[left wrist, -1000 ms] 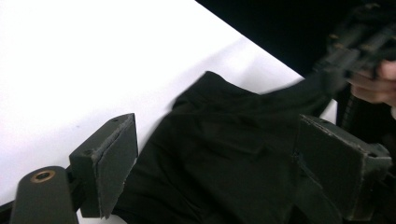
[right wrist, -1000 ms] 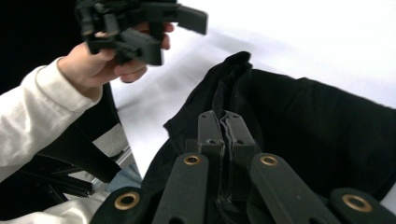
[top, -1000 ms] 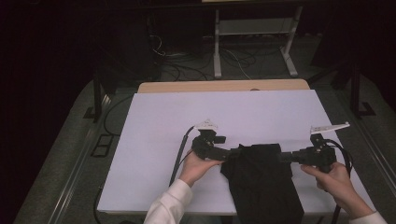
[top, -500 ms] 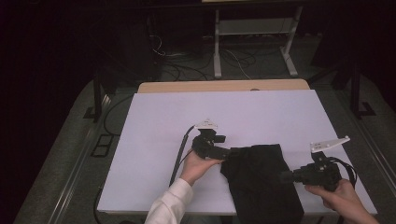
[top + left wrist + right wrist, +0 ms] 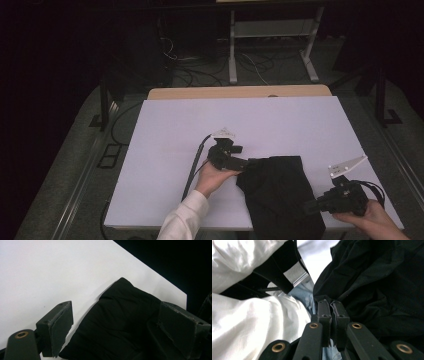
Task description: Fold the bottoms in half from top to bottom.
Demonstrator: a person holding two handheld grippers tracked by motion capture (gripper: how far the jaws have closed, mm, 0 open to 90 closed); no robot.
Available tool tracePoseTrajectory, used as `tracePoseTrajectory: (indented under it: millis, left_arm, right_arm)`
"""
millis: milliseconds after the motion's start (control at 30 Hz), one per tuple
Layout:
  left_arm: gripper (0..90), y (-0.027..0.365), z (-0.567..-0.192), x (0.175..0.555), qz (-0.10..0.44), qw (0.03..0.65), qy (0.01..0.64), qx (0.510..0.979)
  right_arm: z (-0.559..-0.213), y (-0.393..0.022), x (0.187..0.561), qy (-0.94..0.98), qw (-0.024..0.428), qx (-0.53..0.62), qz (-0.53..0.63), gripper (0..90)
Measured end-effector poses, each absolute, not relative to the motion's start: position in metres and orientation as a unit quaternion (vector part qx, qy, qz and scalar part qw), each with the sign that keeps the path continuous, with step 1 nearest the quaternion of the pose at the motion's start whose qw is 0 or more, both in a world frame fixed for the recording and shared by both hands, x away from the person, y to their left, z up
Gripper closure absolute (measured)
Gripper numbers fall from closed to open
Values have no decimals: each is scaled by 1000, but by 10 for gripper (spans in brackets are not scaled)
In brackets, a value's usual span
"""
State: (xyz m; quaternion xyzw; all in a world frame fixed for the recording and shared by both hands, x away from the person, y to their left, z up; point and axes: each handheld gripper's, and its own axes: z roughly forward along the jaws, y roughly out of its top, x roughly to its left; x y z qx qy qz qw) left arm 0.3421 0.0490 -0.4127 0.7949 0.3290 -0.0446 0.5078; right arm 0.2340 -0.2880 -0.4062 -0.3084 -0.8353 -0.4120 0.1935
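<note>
Two tongs at a black cloth (image 5: 280, 195) on the white bench (image 5: 165, 135), left tongs (image 5: 115, 327) wide open astride its corner, unmoved, right tongs (image 5: 332, 307) pinched on its near edge, now drawn nearer the person.

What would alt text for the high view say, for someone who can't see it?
A person's two hand-held grippers work a black cloth on a white table. The left gripper sits open at its left edge; the right gripper pinches its near right edge.

Plain black cloth (image 5: 280, 192) without pattern lies on a plain white table (image 5: 165, 145) with a tan far edge; both grippers are black with brass-coloured rivets, the sleeve (image 5: 182, 222) white.
</note>
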Motion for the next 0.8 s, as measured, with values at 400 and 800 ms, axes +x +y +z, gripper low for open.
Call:
tracePoseTrajectory:
  millis: [400,800]
  left_arm:
    - [125,46,-415,343,-45,506,327,797]
    - [119,47,-415,343,-43,509,325,796]
  right_arm:
    - [-420,-269,222,-895,199,-244,-317,838]
    - [-422,-277,221,-892,179,-257,-326,597]
